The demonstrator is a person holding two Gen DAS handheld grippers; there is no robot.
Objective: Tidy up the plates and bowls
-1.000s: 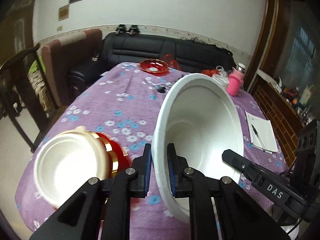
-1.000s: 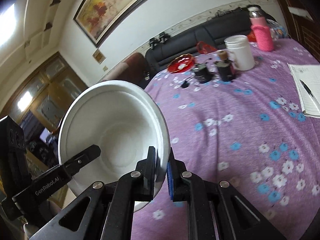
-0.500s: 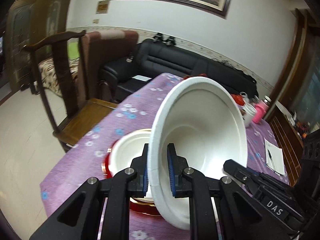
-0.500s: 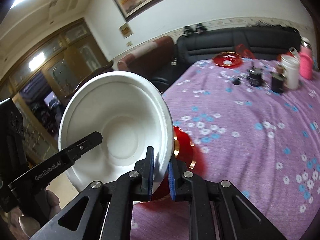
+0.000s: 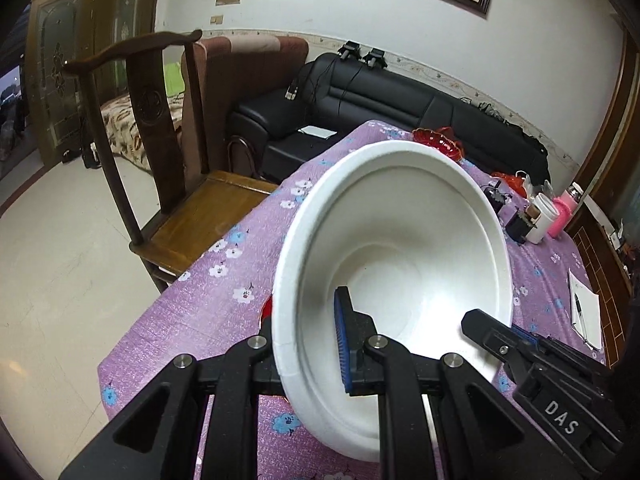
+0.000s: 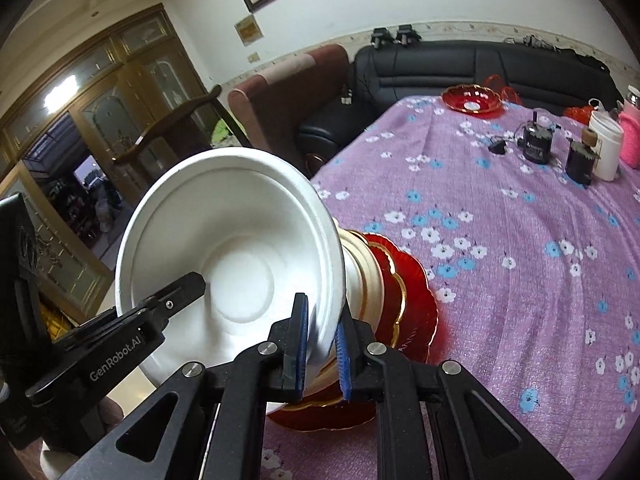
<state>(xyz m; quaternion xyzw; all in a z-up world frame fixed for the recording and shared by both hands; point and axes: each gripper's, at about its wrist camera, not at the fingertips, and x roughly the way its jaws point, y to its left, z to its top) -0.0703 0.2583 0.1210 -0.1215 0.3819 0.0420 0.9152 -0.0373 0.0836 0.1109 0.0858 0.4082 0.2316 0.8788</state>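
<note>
A large white foam bowl (image 5: 400, 264) is held tilted by both grippers on opposite sides of its rim. My left gripper (image 5: 308, 348) is shut on the rim; it also shows in the right wrist view (image 6: 176, 300). My right gripper (image 6: 322, 344) has its blue pads around the rim of the white bowl (image 6: 240, 248) with a small gap showing; it also shows in the left wrist view (image 5: 492, 332). Right behind and below the bowl stands a stack: a cream bowl (image 6: 362, 276) on a red gold-edged plate (image 6: 412, 292) at the table's near left corner.
A purple flowered tablecloth (image 6: 500, 240) covers the table. At its far end are a red glass dish (image 6: 472, 100), small dark jars (image 6: 536, 144), a white cup (image 6: 606, 146) and a pink bottle (image 6: 632, 136). A notepad with pen (image 5: 586, 314) lies right. A wooden chair (image 5: 160, 160) stands left.
Both grippers have carried the white bowl left and down over the stack at the table corner. The right gripper's pads now stand slightly wider around the rim.
</note>
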